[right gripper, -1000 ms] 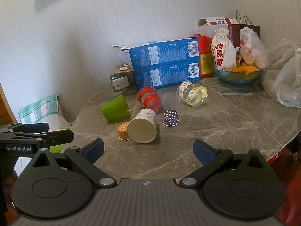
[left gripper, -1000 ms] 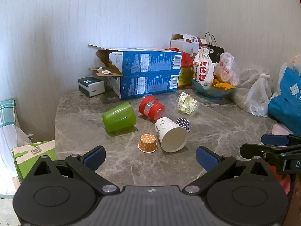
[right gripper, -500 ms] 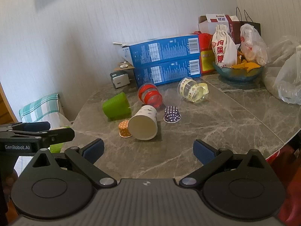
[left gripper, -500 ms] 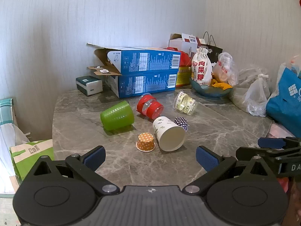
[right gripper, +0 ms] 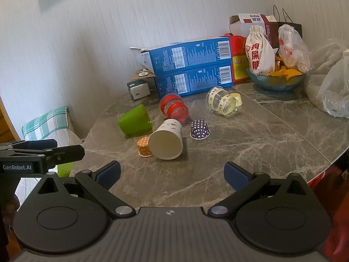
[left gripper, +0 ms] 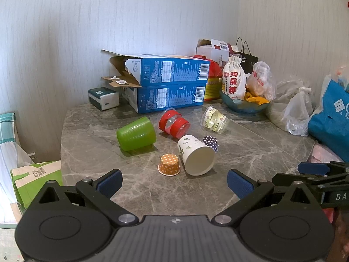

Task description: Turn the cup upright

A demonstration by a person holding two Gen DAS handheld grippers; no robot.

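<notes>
Several cups lie on a grey marble table (left gripper: 250, 152). A white paper cup (left gripper: 195, 157) (right gripper: 166, 138) lies on its side, mouth toward me. A green plastic cup (left gripper: 136, 134) (right gripper: 135, 122), a red-banded clear cup (left gripper: 173, 123) (right gripper: 174, 109) and a yellow-patterned clear cup (left gripper: 214, 120) (right gripper: 223, 103) also lie on their sides. A small orange dotted cup (left gripper: 169, 164) (right gripper: 144, 146) and a purple dotted cup (left gripper: 210, 142) (right gripper: 199, 129) stand upside down. My left gripper (left gripper: 174, 184) and right gripper (right gripper: 172, 175) are open and empty, short of the cups.
Two stacked blue boxes (left gripper: 172, 80) stand behind the cups. A tissue pack (left gripper: 103, 98) is at the back left. A bowl (left gripper: 244, 104) with a cloth bag, plastic bags (left gripper: 298, 111) and a blue bag (left gripper: 329, 120) crowd the right. The table edge drops off at left.
Both grippers have drawn back slightly and risen, so the cups sit a little farther away. Nothing on the table moved. Both grippers stayed open.
</notes>
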